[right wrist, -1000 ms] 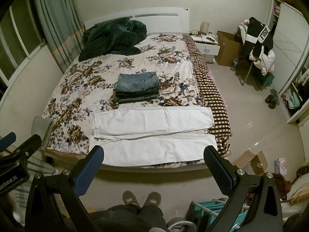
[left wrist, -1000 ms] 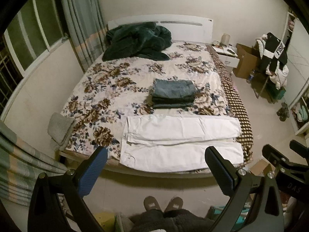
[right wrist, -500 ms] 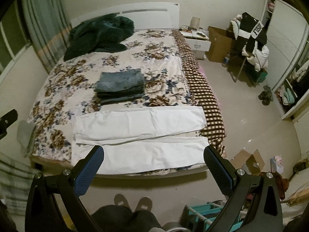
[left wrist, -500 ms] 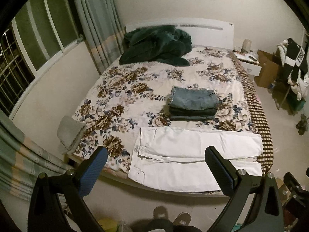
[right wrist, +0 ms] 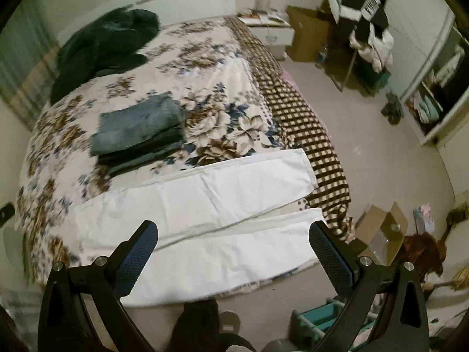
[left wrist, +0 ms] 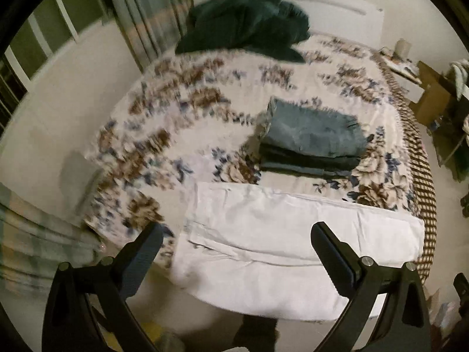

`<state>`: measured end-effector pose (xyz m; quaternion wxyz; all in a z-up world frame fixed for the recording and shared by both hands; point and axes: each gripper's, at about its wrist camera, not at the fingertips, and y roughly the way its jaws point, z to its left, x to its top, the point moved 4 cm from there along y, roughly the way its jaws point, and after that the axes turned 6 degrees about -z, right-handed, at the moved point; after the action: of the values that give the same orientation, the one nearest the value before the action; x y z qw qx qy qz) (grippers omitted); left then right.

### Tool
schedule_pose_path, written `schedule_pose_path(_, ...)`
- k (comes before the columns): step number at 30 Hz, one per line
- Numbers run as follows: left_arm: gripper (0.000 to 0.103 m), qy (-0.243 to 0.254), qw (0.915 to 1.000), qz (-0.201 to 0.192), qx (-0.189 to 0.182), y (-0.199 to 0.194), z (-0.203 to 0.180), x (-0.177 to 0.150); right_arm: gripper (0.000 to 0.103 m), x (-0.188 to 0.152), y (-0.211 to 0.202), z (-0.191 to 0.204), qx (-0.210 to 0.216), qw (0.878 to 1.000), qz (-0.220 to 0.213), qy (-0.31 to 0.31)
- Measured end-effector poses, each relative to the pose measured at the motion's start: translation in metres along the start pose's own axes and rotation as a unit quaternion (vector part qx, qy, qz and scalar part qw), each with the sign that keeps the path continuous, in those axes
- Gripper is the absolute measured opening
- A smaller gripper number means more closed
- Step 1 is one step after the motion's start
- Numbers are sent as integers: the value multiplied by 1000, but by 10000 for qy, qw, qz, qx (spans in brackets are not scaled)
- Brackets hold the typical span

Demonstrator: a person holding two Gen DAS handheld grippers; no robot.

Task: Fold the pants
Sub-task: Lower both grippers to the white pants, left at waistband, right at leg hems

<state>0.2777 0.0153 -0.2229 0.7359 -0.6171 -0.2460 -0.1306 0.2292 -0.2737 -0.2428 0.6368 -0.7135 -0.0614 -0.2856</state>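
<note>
White pants (left wrist: 281, 240) lie flat along the near edge of the floral bed (left wrist: 181, 123), waist to the left, the two legs side by side running right. They also show in the right wrist view (right wrist: 211, 223), with the leg ends at the right. My left gripper (left wrist: 234, 240) is open and empty, held above the waist end. My right gripper (right wrist: 234, 240) is open and empty, above the near leg.
A stack of folded jeans (left wrist: 313, 140) sits mid-bed behind the pants. A dark green blanket (left wrist: 246, 23) is heaped by the headboard. A checked cover (right wrist: 296, 117) hangs off the bed's right side. Cardboard boxes (right wrist: 381, 231) and a teal rack (right wrist: 322, 319) stand on the floor at right.
Both grippers have moved forward and down toward the bed. The left one swung toward the waist end, the right one toward the leg ends. The pants have not moved.
</note>
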Motion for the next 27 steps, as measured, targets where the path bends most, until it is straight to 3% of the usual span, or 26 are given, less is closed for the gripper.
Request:
schedule_pose_path(4,103,-396,9975,584,85,94,1,4,103,23,111,0,-49,9978,368,551)
schedule_pose_path(8,103,-1023,9863,1275,238,207,9,-5,103,37,231,-9,-224,9893,781,1212)
schedule_pose_path(11,103,-1670,9678,1861,279,283,17,-16,103,39,311,-20,-447,9801,1068,1615)
schedule_pose_path(15,103,-2428,9427,2244,455,364,30,-26,103,31,391,-35,-759,9664,1414,2006)
schedule_pose_path(19,102,-3050,9115,2661,736,415,47,-44,103,21,455,-40,-897,9507,1786,2369)
schedule_pose_path(22,102,-3373,8990,2688,766,426,55,-51,103,18,487,-41,-902,9395,2022,2614)
schedule_pose_path(24,98,-3513,9009,2439,740,419,55,-52,103,17,504,-41,-944,9335,2135,2722)
schedule_pose_path(26,78,-3395,9129,2170,654,409,52,-49,101,15,514,-44,-990,9278,2229,2823)
schedule_pose_path(27,54,-3288,9211,2004,569,399,49,-48,99,13,518,-46,-1032,9248,2277,2868)
